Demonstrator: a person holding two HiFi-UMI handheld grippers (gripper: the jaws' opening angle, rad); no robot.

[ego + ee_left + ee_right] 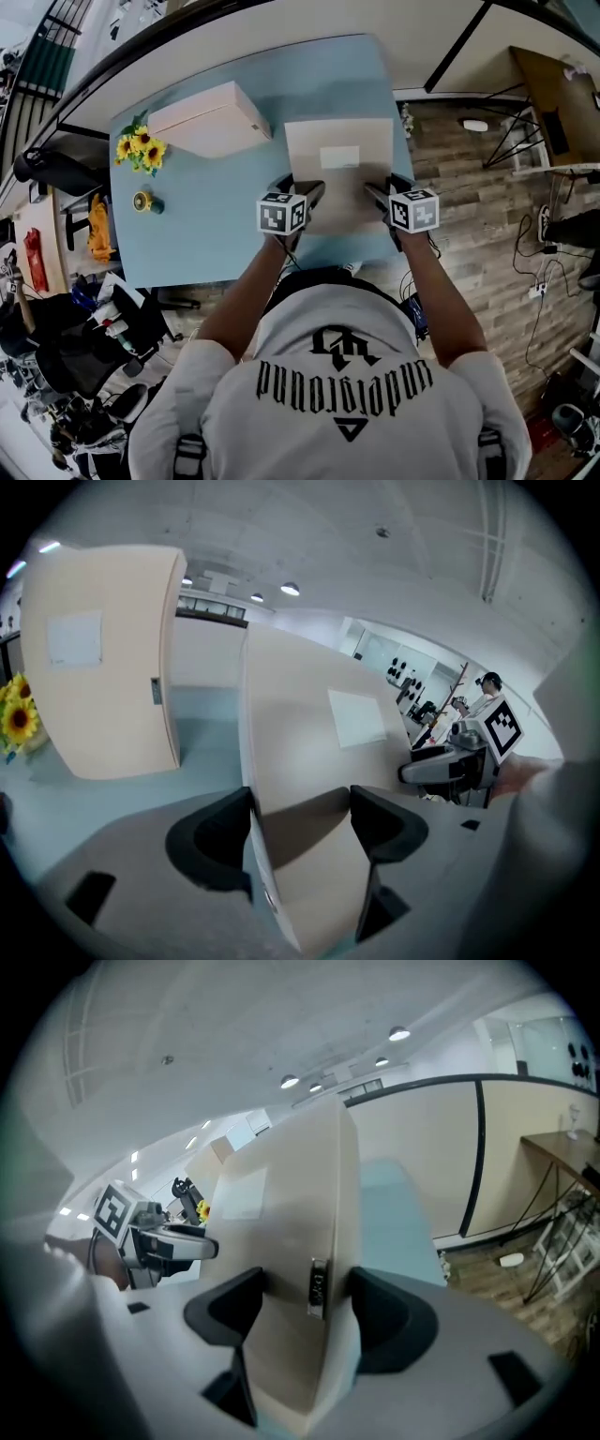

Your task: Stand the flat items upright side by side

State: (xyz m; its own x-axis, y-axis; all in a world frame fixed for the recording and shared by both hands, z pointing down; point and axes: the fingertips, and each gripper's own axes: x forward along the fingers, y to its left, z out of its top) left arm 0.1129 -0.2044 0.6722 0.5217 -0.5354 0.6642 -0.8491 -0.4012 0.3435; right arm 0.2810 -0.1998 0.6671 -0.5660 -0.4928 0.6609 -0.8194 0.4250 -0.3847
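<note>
A flat beige box (339,161) with a white label is held up over the near right part of the light blue table (211,230). My left gripper (302,202) is shut on its near left edge, my right gripper (379,199) on its near right edge. In the left gripper view the held box (300,728) runs between the dark pads of the left gripper (300,832). In the right gripper view the same box (300,1204) sits between the pads of the right gripper (309,1314). A second beige box (211,120) stands upright at the back left, and the second box (103,658) shows its labelled face.
Yellow sunflowers (140,150) stand at the table's left edge, with a small yellow and teal object (145,202) in front of them. A wooden floor with cables (525,272) lies right of the table. Clutter (84,356) fills the floor at the left.
</note>
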